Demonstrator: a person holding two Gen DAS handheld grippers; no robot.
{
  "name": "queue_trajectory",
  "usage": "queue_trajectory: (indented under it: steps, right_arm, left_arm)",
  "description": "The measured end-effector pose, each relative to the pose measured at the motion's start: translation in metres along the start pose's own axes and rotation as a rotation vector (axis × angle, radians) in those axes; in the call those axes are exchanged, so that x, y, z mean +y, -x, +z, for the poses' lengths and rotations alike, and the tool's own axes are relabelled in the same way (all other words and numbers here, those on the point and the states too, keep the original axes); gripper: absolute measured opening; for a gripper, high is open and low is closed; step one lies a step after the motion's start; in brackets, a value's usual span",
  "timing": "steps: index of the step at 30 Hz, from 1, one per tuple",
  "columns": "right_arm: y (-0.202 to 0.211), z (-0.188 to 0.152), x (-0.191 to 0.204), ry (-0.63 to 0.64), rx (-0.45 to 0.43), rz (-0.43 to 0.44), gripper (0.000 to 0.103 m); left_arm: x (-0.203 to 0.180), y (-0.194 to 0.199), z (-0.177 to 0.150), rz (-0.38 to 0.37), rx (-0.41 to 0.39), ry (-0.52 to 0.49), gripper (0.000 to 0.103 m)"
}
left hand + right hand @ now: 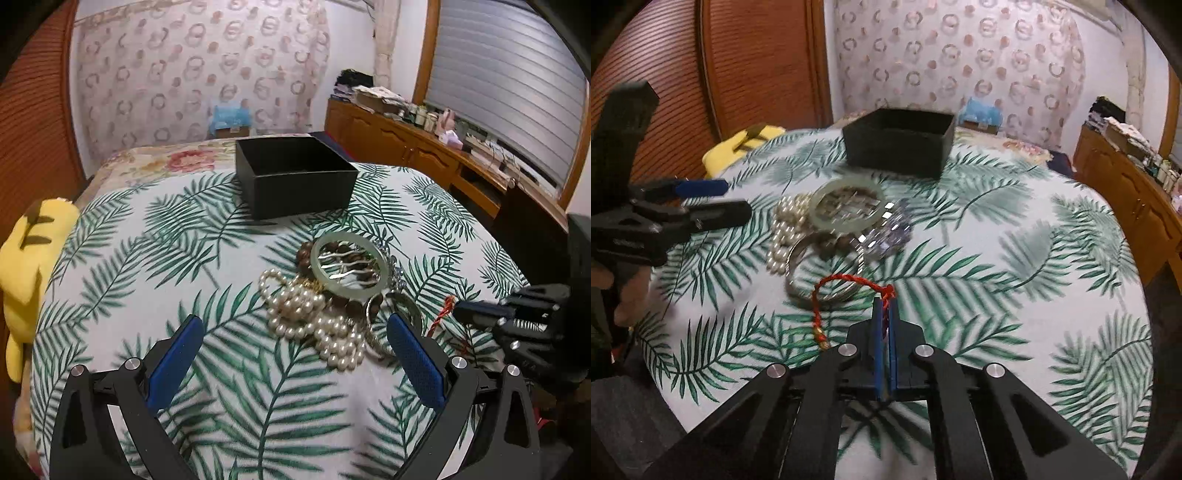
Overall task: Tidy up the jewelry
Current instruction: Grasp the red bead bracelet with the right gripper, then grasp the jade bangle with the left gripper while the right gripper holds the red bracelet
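Note:
A pile of jewelry lies on the palm-leaf cloth: a pale green bangle (347, 264) (847, 203), a pearl strand (314, 317) (783, 236), brown beads (304, 254), silver rings (827, 280) and a crystal piece (886, 236). An open black box (295, 177) (899, 142) stands behind the pile. My left gripper (295, 332) is open just in front of the pearls. My right gripper (884, 306) is shut on a red cord bracelet (849, 282), which trails over the silver rings; it also shows in the left wrist view (441, 314).
A yellow plush toy (26, 273) lies at the bed's left edge. A wooden sideboard (406, 144) with clutter runs along the right wall. A floral cloth (166, 162) and a blue packet (229, 118) are behind the box.

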State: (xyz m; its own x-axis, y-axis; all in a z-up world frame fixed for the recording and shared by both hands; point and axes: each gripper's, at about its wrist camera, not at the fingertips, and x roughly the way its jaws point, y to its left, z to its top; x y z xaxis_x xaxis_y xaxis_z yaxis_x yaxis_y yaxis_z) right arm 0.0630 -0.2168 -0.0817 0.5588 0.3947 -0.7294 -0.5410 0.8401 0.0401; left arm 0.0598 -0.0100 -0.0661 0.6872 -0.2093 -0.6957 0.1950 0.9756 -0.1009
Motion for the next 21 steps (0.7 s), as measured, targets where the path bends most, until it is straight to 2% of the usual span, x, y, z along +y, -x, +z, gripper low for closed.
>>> queue_trajectory:
  steps: [9,12,21]
  right_arm:
    - [0.011,0.011,-0.022,-0.018,-0.055,-0.051,0.003]
    - [0.013,0.012,-0.028,-0.03,-0.063,-0.056,0.003]
    - [0.017,0.016,-0.035,-0.047,-0.092,-0.059,0.003]
  left_arm:
    - [-0.027,-0.03,0.022,-0.057,0.053,-0.066,0.094]
    - [-0.033,-0.042,0.028,-0.076,0.076,-0.079,0.087]
    - [-0.047,-0.068,0.035,-0.068,0.127,-0.146,0.083]
